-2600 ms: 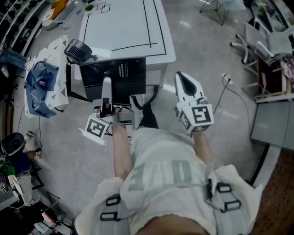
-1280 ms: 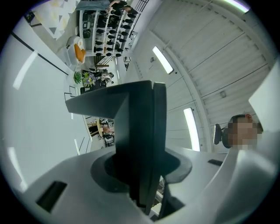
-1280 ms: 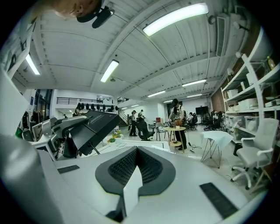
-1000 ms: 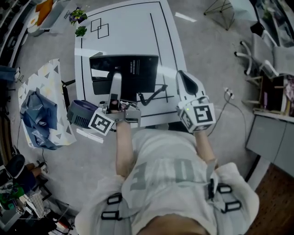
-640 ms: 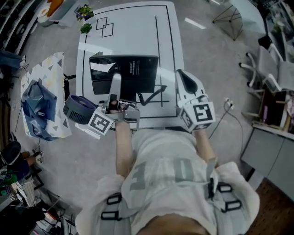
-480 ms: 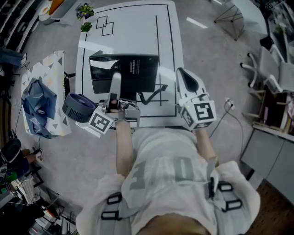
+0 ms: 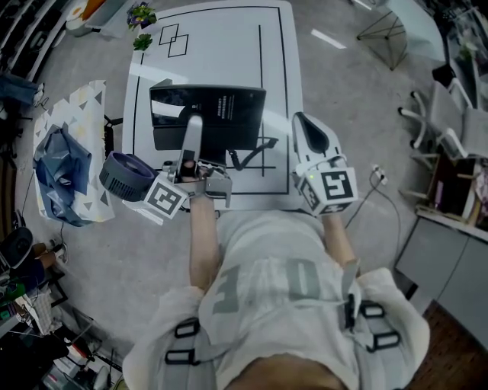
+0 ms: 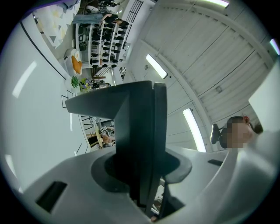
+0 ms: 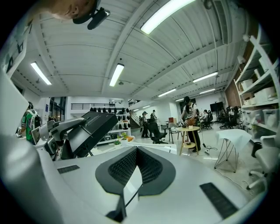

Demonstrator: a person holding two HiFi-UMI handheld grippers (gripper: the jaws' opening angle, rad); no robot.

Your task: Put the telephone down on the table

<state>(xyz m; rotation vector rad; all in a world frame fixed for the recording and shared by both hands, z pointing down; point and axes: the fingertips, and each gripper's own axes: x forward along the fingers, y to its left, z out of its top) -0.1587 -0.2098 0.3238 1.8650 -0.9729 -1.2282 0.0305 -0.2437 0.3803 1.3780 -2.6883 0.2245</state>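
The telephone [image 7: 207, 114] is a flat black box that hangs tilted over the near half of the white table [image 7: 213, 46]. Its black cord [image 7: 245, 158] dangles below it. My left gripper [image 7: 194, 126] is shut on the telephone's near edge. In the left gripper view the dark body [image 8: 140, 127] fills the gap between the jaws of the left gripper [image 8: 142, 164]. My right gripper [image 7: 303, 128] is held to the right of the telephone, shut, with nothing in it. In the right gripper view the right gripper [image 9: 136, 168] has its pads together, and the telephone [image 9: 94, 124] shows to its left.
Black lines and small squares are marked on the table top. Small plants [image 7: 139, 15] stand at its far left corner. A round dark fan-like thing [image 7: 126, 175] sits by the near left corner. A blue cloth [image 7: 57, 164] lies on the floor at the left, and chairs [image 7: 450, 99] stand at the right.
Both grippers and the telephone have come from in front of the table's near edge to over its near half. In the last half second they have hardly shifted.
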